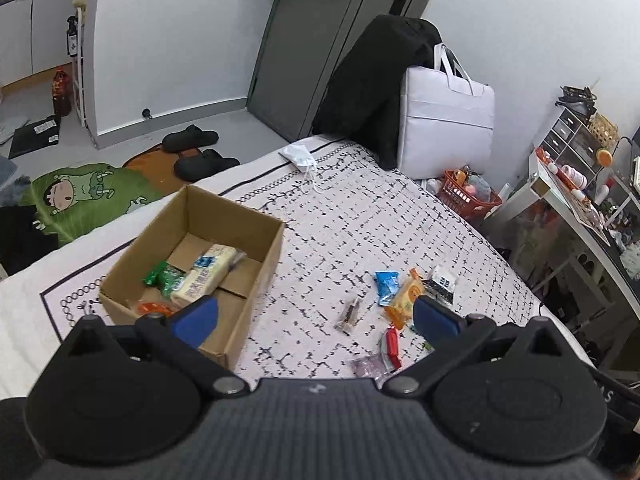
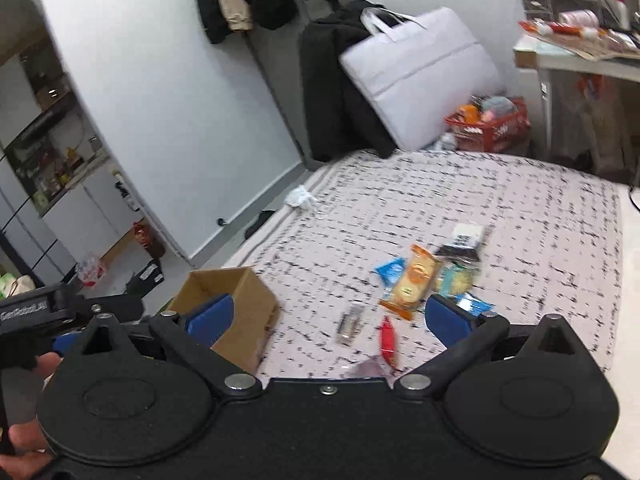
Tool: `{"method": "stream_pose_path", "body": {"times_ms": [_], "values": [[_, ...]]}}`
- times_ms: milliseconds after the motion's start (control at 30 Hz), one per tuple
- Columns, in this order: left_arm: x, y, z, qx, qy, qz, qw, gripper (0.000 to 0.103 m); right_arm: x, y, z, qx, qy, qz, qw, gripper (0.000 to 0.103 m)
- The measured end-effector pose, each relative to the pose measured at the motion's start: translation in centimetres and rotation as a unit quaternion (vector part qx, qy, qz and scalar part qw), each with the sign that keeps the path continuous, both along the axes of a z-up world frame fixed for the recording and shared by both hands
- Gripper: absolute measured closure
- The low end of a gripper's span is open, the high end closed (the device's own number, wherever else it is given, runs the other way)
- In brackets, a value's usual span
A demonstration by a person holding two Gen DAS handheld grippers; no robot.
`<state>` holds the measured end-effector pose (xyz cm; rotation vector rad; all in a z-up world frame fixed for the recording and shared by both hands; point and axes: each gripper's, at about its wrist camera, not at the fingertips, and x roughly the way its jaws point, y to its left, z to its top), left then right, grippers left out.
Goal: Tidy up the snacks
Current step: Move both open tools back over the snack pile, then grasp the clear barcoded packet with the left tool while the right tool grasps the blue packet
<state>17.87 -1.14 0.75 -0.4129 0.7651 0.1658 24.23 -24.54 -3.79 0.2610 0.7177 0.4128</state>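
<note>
An open cardboard box [image 1: 256,276] [image 2: 248,308] sits on the patterned bedcover and holds a cream packet [image 1: 206,276], a green packet [image 1: 162,276] and an orange one. Loose snacks lie to its right: a blue packet [image 1: 387,286] [image 2: 390,270], an orange biscuit pack [image 1: 406,300] [image 2: 412,282], a black packet [image 1: 442,283] [image 2: 464,242], a red stick [image 1: 392,346] [image 2: 387,338] and a small brown bar [image 1: 350,314] [image 2: 350,322]. My left gripper [image 1: 314,316] hangs open above box and snacks, holding nothing. My right gripper [image 2: 328,318] is open too, empty.
A white face mask [image 1: 300,156] [image 2: 300,198] lies near the bed's far edge. A white bag [image 1: 444,120] and black coat lean at the bed's end. A red basket [image 1: 466,198], a cluttered desk [image 1: 568,196] and slippers [image 1: 200,152] are around the bed.
</note>
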Motion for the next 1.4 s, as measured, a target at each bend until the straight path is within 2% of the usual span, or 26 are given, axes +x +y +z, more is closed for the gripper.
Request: {"method": "stream_pose_path", "body": {"times_ms": [333, 733, 833, 967, 1100, 1233, 1400], "values": [[2.8, -2.2, -2.1, -0.016, 0.026, 0.000, 0.9995, 0.000, 2.2, -2.9, -1.8, 0.020, 0.035, -0.026, 0.999, 0.000], [5.8, -4.6, -6.6, -0.048, 0.057, 0.005, 0.9972, 0.003, 5.9, -6.3, -4.2, 0.018, 0.069, -0.046, 0.996, 0.003], [6.4, -5.2, -7.7, -0.049, 0.063, 0.004, 0.9968, 0.008, 6.9, -7.1, -5.7, 0.025, 0.094, -0.062, 0.993, 0.010], [7.4, -5.9, -9.4, -0.064, 0.080, 0.009, 0.9947, 0.021, 7.9, -7.3, -7.3, 0.029, 0.120, -0.071, 0.990, 0.019], [8.2, -6.6, -11.4, -0.075, 0.096, 0.010, 0.9925, 0.032, 8.5, -7.6, -8.5, 0.037, 0.135, -0.079, 0.987, 0.022], [8.9, -7.2, -13.4, -0.084, 0.112, 0.012, 0.9900, 0.038, 9.1, -8.0, -9.8, 0.043, 0.153, -0.089, 0.983, 0.029], [9.9, -8.0, -16.2, -0.095, 0.138, 0.010, 0.9859, 0.041, 10.0, -8.4, -11.0, 0.052, 0.166, -0.097, 0.980, 0.029]]}}
